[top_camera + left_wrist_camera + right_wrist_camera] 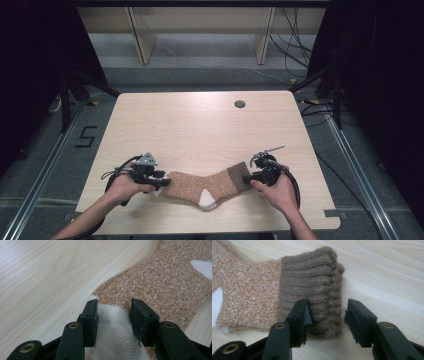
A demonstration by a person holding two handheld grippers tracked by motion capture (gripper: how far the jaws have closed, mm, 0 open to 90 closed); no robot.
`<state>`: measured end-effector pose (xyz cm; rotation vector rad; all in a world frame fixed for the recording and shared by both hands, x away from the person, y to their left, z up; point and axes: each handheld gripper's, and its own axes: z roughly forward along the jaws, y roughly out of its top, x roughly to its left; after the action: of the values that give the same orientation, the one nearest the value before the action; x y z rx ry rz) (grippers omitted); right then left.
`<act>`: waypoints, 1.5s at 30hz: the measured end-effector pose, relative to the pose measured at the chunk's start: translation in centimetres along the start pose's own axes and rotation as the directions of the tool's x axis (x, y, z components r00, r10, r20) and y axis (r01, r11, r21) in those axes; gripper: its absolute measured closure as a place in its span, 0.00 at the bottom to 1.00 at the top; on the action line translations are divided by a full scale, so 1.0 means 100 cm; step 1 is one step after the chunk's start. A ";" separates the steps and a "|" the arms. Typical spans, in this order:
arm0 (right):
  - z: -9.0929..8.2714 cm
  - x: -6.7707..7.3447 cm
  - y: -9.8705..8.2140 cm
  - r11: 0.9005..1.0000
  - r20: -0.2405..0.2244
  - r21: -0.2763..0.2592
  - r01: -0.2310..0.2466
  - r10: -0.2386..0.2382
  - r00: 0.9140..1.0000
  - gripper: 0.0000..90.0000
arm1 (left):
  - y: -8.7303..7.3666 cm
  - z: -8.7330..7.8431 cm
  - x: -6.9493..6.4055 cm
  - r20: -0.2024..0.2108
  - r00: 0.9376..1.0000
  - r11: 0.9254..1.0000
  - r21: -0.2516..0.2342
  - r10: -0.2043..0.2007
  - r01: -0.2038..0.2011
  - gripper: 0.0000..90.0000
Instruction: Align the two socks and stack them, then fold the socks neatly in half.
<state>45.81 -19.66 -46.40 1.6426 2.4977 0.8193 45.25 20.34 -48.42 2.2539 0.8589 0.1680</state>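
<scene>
Both sock (205, 186) ends between parted jaws, close-up.

1. the right gripper (327, 317) comes up from the bottom, its two black jaws standing apart.
2. the ribbed brown cuff (312, 290) of the speckled orange-and-white knitted sock (247, 297) lies flat between them, its edge clear of the right-hand jaw.
3. the pale wooden table (387, 272) lies underneath.
</scene>
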 end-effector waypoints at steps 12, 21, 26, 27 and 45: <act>0.006 -0.001 0.003 1.000 -0.004 -0.022 0.008 -0.008 1.000 0.70 | 0.003 0.005 0.005 -0.042 0.999 1.000 -0.002 0.000 0.000 0.65; -0.004 0.001 0.002 0.997 0.002 -0.074 -0.038 0.038 0.999 0.54 | 0.006 -0.001 0.006 -0.052 0.998 0.999 -0.047 -0.023 0.021 0.53; -0.020 -0.006 -0.001 0.989 0.015 -0.142 -0.038 0.041 0.999 0.47 | 0.005 -0.017 0.005 -0.025 0.994 0.986 -0.135 -0.107 0.103 0.39; -0.022 -0.008 -0.001 0.988 0.027 -0.151 -0.038 0.043 0.999 0.46 | 0.006 -0.020 0.006 -0.028 0.993 0.983 -0.143 -0.117 0.112 0.37; -0.016 -0.008 -0.002 0.987 0.008 -0.148 -0.060 0.062 0.998 0.45 | -0.006 -0.026 0.019 0.013 0.953 0.934 -0.195 -0.303 0.300 0.43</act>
<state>45.52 -21.06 -45.31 1.6769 2.3257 0.9716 45.51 23.38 -47.09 1.9150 1.1351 0.1230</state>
